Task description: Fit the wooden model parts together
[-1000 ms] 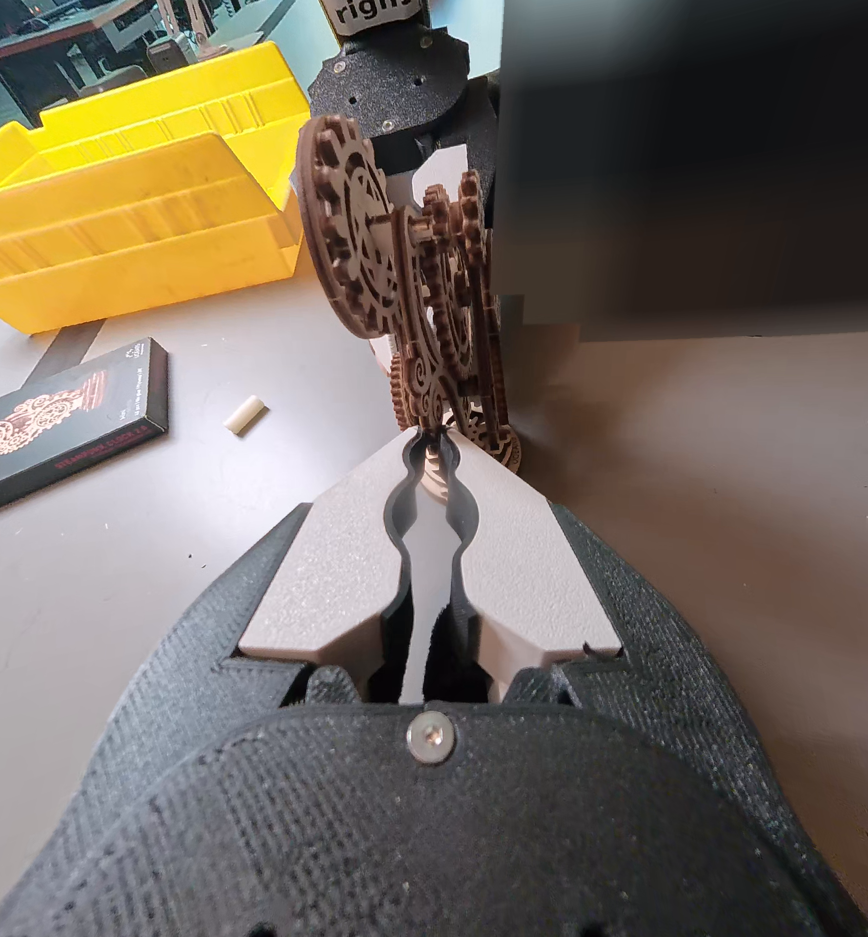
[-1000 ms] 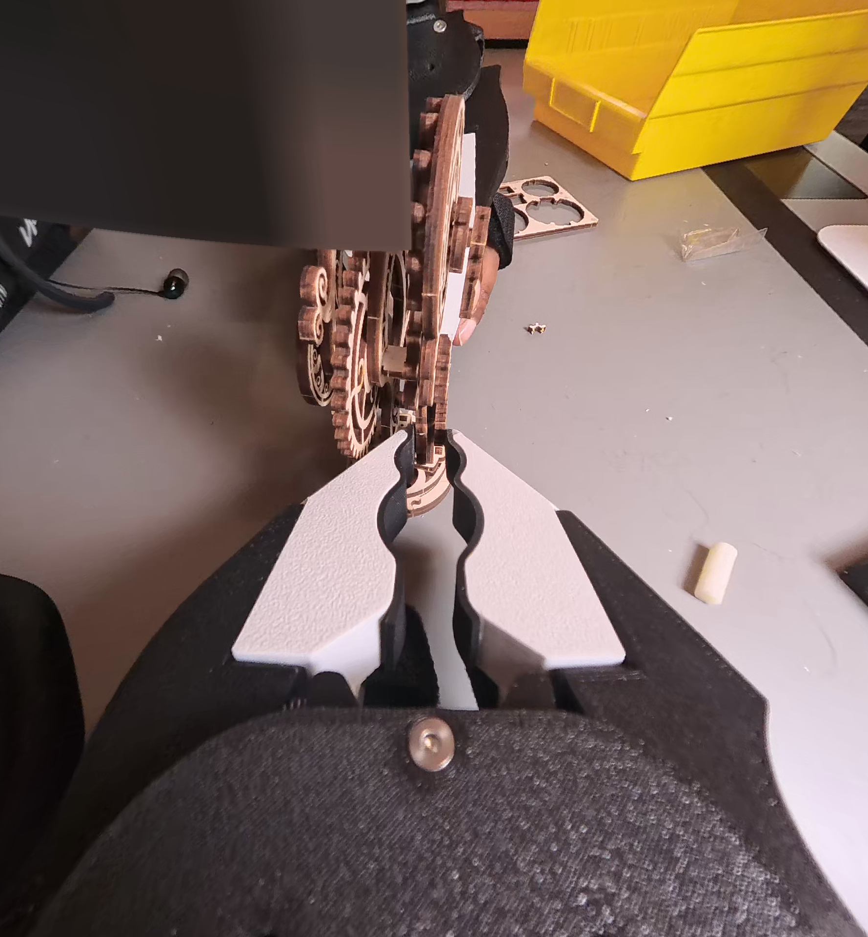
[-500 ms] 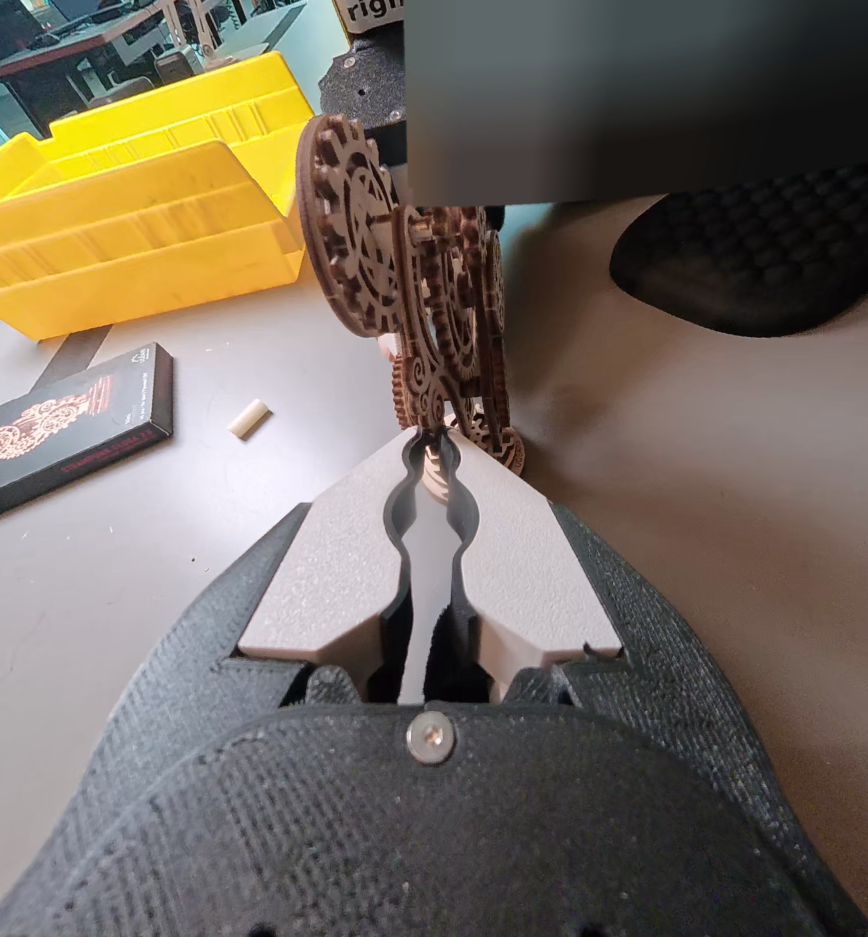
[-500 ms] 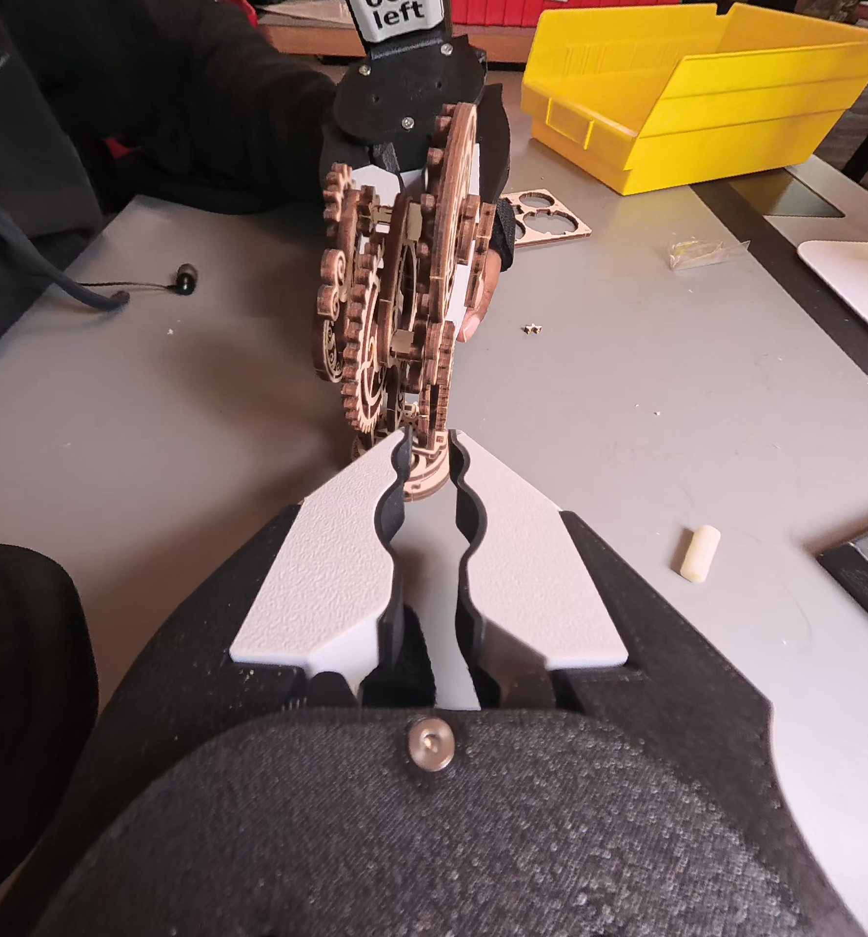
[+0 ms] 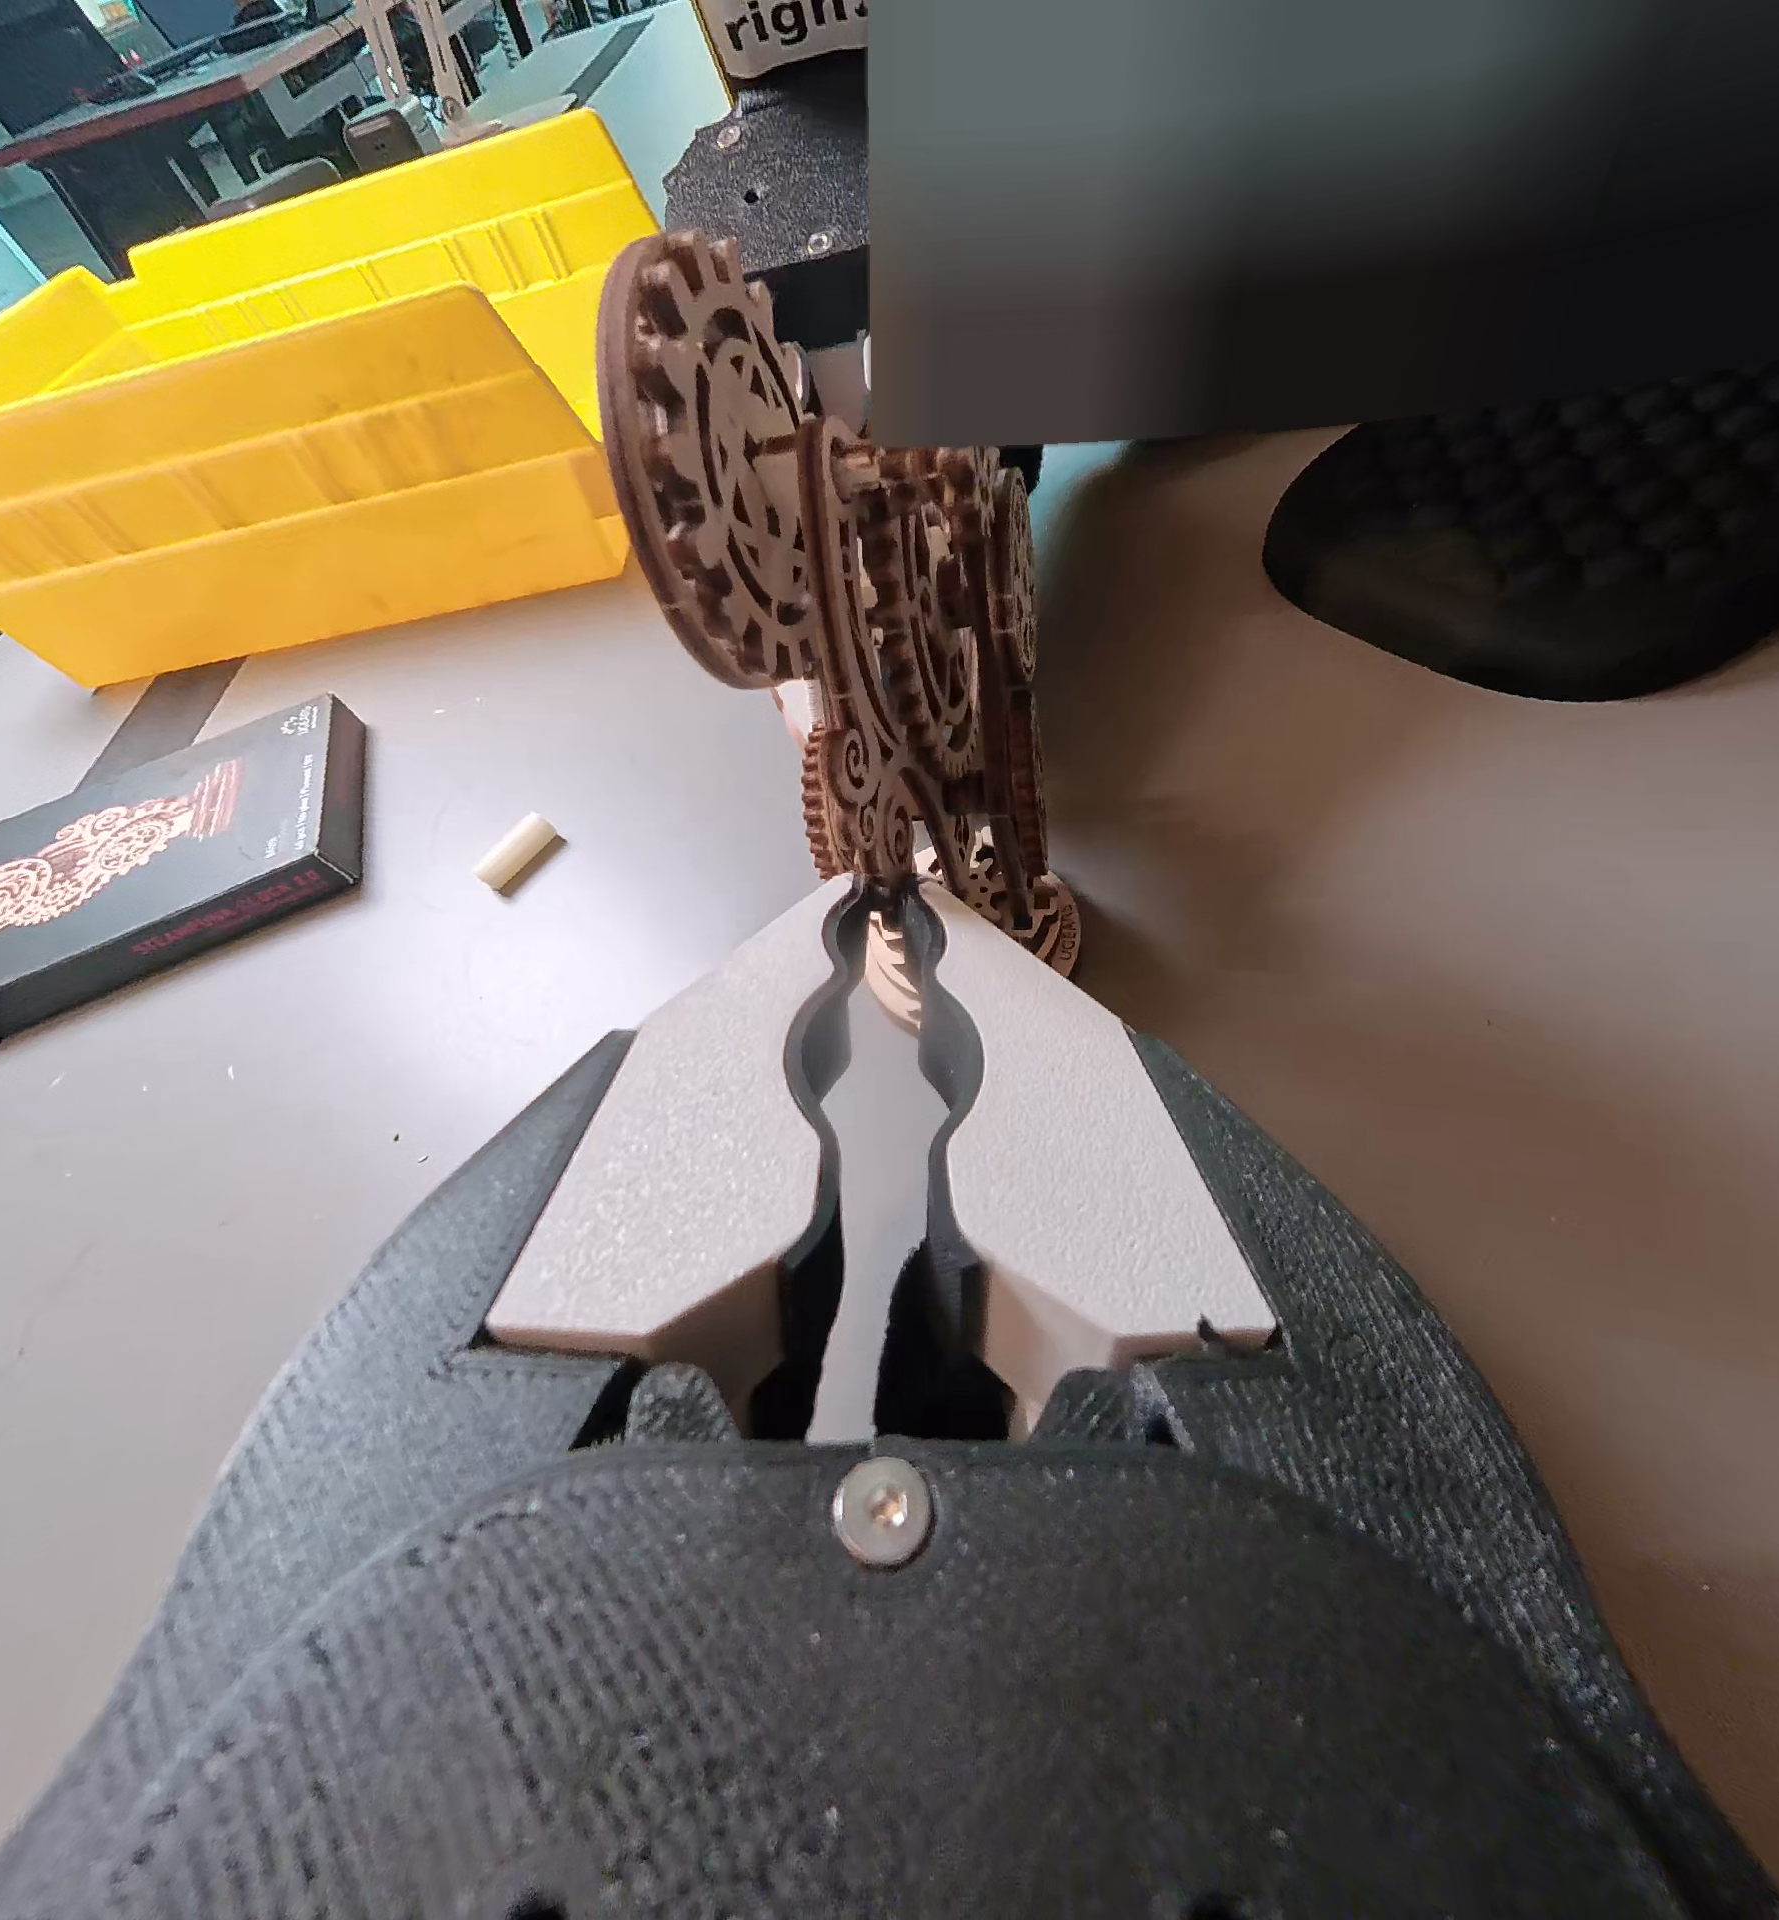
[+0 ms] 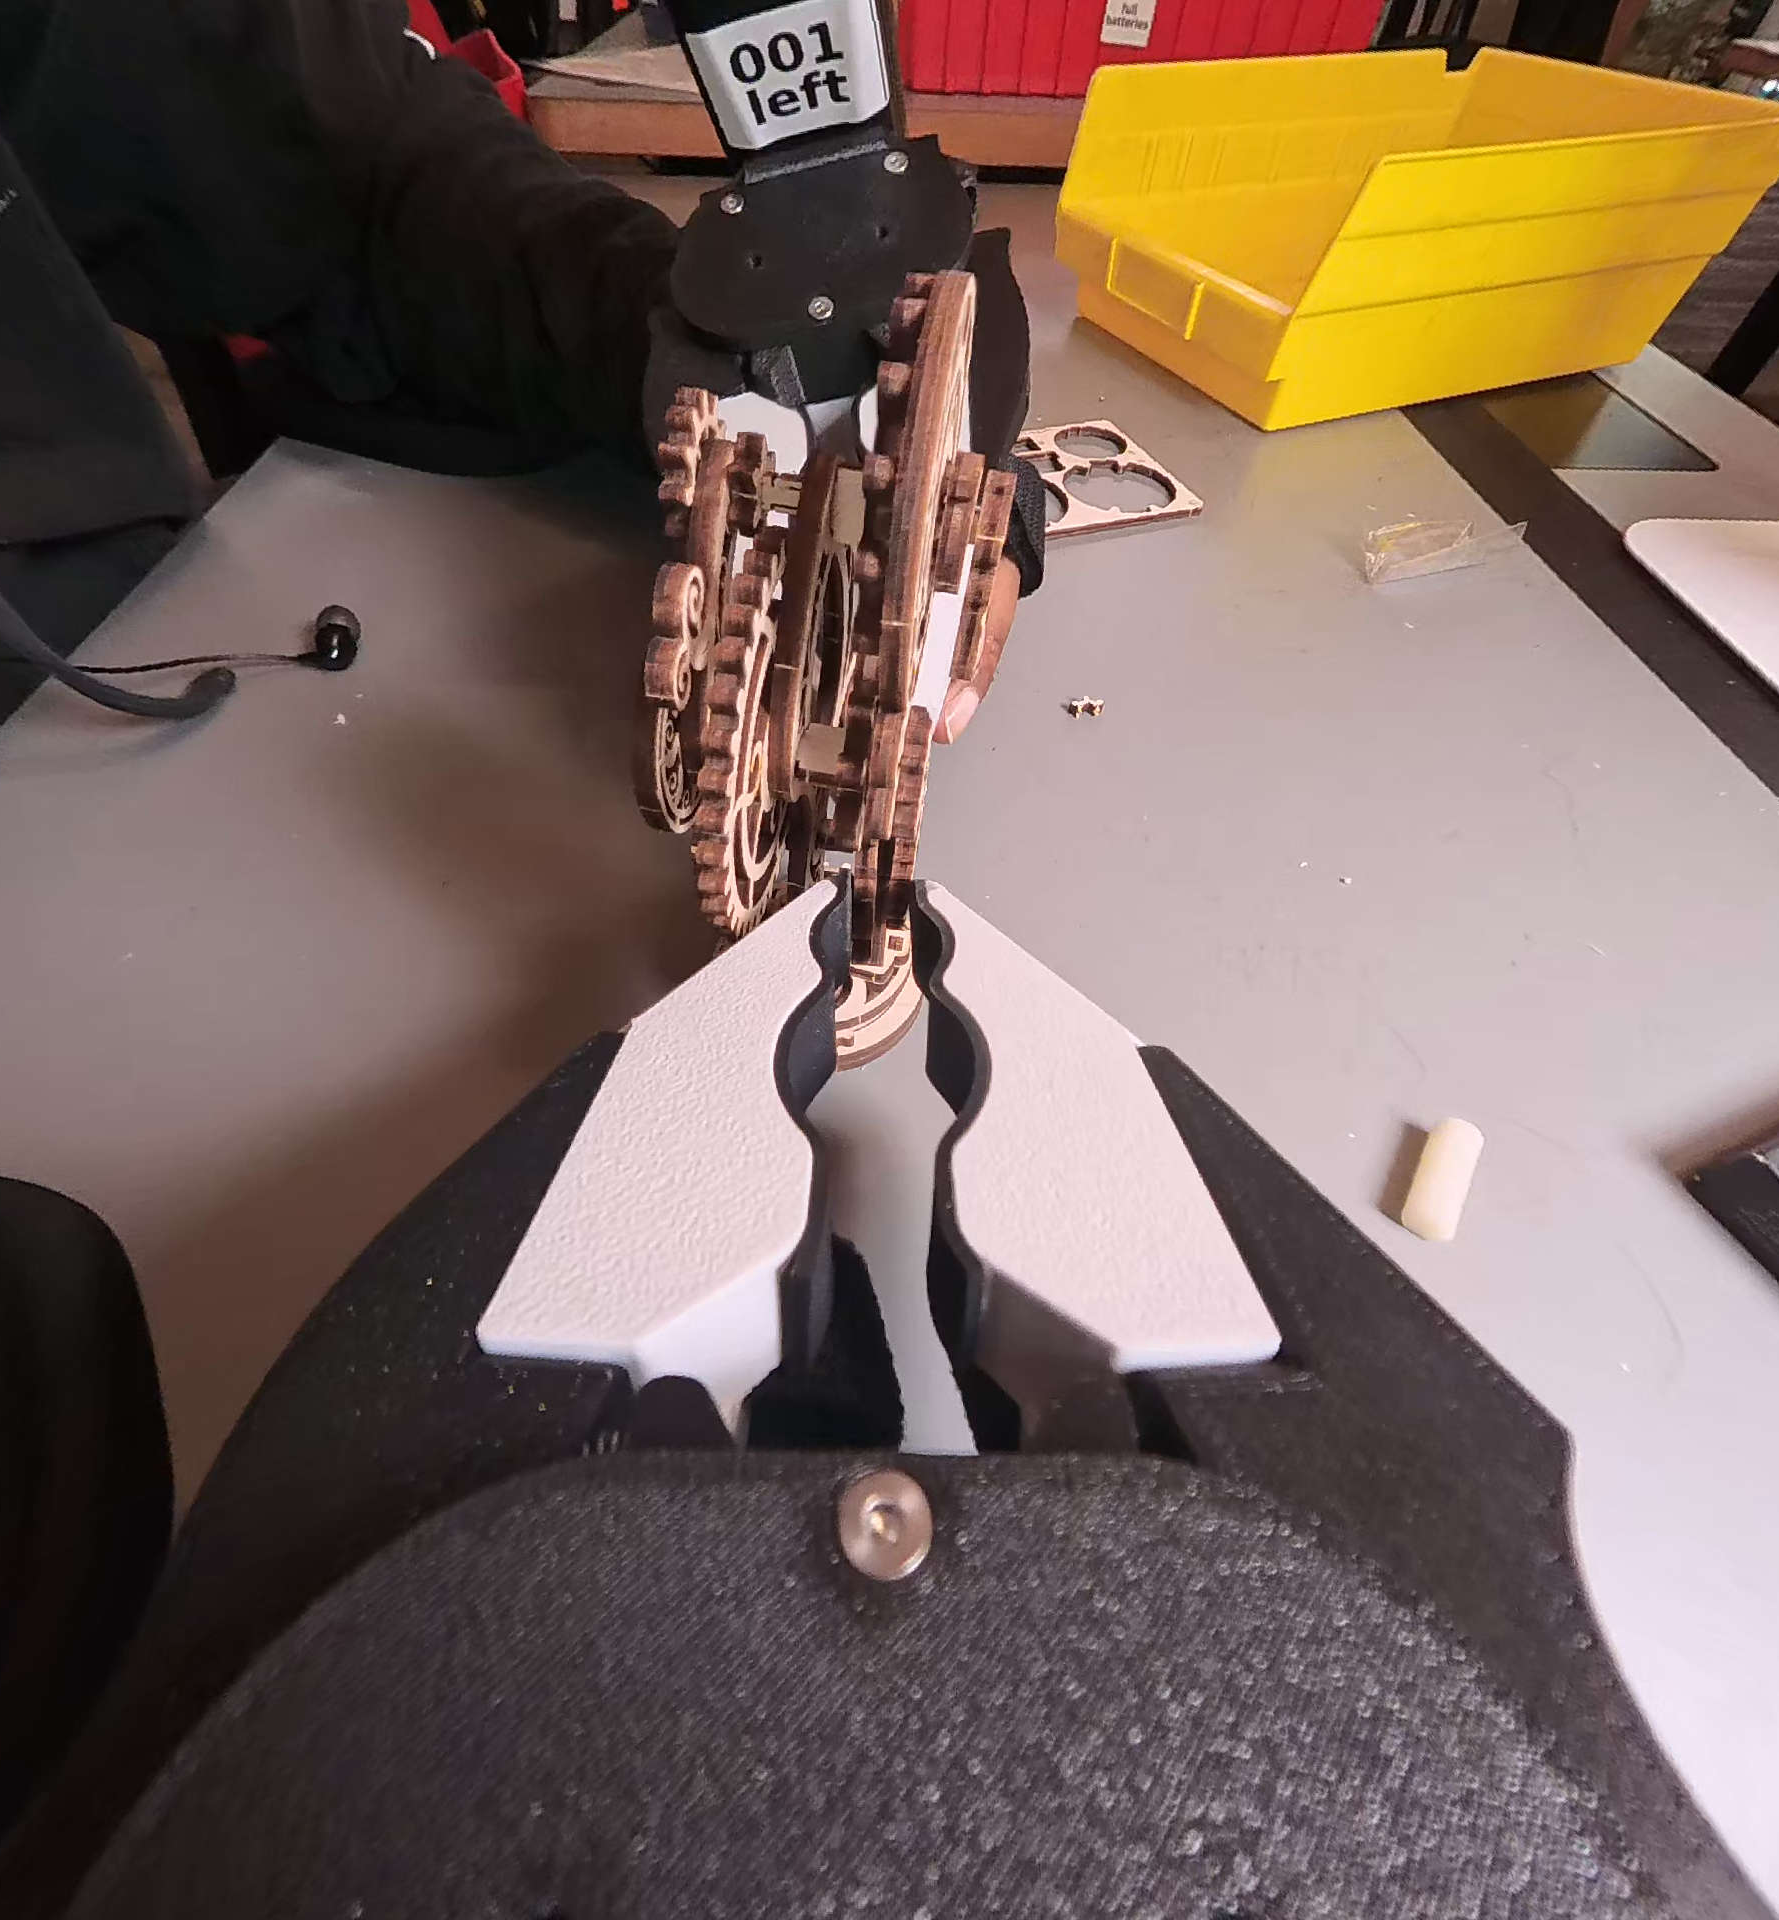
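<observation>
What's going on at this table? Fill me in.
A person with two handheld grippers is working on a brown wooden gear model standing on a grey table. The left gripper pinches a thin plate at its foot; the right gripper clamps its lower edge from the opposite side. A yellow plastic bin sits behind.

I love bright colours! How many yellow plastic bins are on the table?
2: in the left wrist view, one yellow plastic bin stands in front, and a second yellow plastic bin right behind it. More may be out of view.

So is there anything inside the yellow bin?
No, the yellow bin shows only its bare inner walls and floor in the right wrist view.
</observation>
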A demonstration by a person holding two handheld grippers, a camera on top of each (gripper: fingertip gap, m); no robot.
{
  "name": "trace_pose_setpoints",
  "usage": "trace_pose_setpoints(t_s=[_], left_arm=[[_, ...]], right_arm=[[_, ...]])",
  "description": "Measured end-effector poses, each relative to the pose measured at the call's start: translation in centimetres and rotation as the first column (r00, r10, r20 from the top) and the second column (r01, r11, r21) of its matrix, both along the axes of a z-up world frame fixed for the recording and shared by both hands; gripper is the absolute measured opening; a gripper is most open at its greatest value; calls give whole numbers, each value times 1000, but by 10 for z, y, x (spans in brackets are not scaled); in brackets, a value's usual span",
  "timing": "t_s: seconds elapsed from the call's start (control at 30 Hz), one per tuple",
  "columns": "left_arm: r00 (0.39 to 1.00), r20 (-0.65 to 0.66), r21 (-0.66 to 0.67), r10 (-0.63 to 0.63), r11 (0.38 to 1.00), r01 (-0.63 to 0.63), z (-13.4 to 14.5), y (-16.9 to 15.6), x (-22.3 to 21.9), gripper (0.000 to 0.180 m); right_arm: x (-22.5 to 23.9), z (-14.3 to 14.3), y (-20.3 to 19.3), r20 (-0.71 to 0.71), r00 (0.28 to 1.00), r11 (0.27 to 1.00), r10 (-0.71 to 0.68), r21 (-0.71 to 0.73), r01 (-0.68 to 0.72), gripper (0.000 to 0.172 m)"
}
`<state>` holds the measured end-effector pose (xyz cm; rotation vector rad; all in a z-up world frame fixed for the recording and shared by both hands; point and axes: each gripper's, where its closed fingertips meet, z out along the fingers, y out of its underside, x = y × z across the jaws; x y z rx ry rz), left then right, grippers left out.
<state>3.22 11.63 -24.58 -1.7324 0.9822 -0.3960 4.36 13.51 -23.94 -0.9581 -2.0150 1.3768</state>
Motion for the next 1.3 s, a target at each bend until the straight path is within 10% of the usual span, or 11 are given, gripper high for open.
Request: trace_pose_setpoints(t_s=[1.3], left_arm=[[998,3,8,58,998,-58,-2,4,-2,8]], right_arm=[[0,-3,-3,19,999,999,45,-1,-45,10]])
